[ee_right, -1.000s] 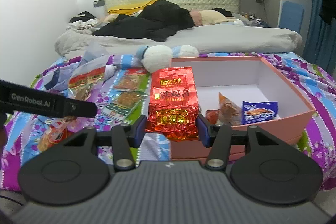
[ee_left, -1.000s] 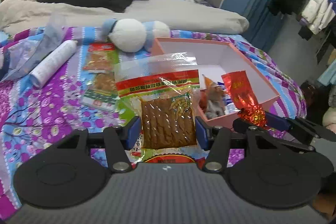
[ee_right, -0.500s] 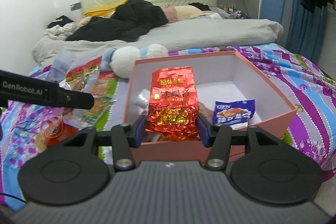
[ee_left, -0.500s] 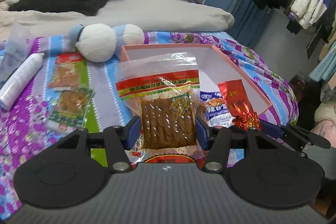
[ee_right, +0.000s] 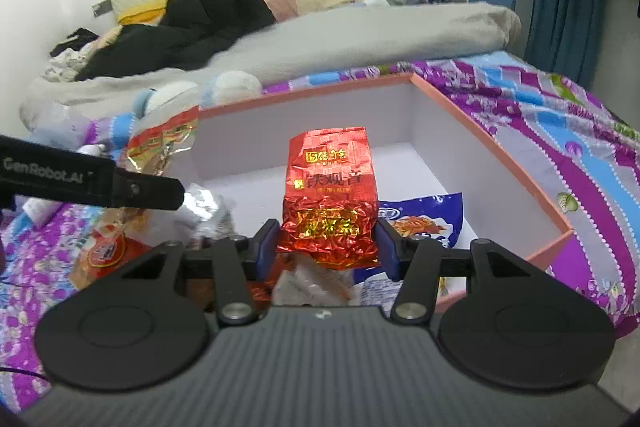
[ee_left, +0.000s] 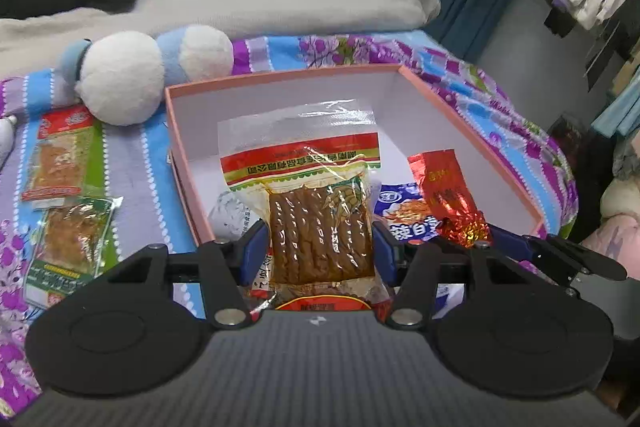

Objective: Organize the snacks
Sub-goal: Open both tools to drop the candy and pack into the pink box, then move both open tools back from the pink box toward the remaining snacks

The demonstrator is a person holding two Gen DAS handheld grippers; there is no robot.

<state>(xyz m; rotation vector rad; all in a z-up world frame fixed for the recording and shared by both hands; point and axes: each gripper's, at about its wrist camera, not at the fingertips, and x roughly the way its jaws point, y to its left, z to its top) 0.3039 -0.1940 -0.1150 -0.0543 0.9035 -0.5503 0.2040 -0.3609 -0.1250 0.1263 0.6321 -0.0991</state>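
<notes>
I am clamping my left gripper (ee_left: 318, 251) on a clear packet of brown twisted snack (ee_left: 312, 211), its blue pads pressing both sides, and holding it upright over the near left corner of the pink box (ee_left: 288, 77). My right gripper (ee_right: 327, 249) is squeezing a crinkled red foil tea packet (ee_right: 330, 195) the same way, above the box's near edge. In the box I am seeing a blue-and-white snack bag (ee_right: 424, 217) lying on the white floor and a silver wrapper (ee_left: 230, 213) by the left wall. The box is resting on the floral bedspread (ee_left: 136, 183), with two flat snack packs (ee_left: 60, 155) lying off its left side and a plush toy (ee_left: 124, 79) touching its far left corner.
</notes>
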